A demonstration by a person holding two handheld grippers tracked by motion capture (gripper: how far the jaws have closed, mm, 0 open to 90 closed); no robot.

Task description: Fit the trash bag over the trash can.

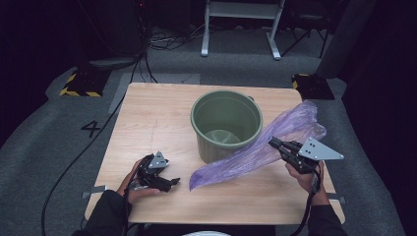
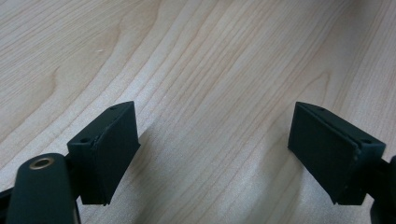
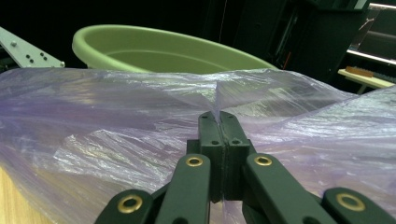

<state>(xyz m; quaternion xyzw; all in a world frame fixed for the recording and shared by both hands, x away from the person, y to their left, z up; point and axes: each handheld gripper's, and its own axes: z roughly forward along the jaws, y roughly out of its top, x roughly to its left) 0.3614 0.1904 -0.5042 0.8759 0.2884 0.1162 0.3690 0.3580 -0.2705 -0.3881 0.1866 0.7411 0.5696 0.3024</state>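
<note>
A thin purple plastic bag (image 1: pixel 255 150) lies stretched across the wooden table (image 1: pixel 147 123), from the front middle up past the right side of a green bucket (image 1: pixel 226 123). My right gripper (image 1: pixel 273 142) is shut on the bag's film, which rises in a pinched peak from its jaws in the right gripper view, where the right gripper (image 3: pixel 219 116) has the bag (image 3: pixel 116 126) spread ahead and the bucket's (image 3: pixel 154 46) rim behind it. My left gripper (image 1: pixel 172 183) rests low over the table's front left, jaws wide apart. Bare wood shows between the left gripper (image 2: pixel 212 144) pads.
The bucket stands upright and empty at the table's middle. Dark floor with cables (image 1: pixel 98 128), a white metal frame (image 1: pixel 241 24) and black-yellow weights (image 1: pixel 81 83) surrounds the table. Bare wood (image 1: pixel 152 113) lies left of the bucket.
</note>
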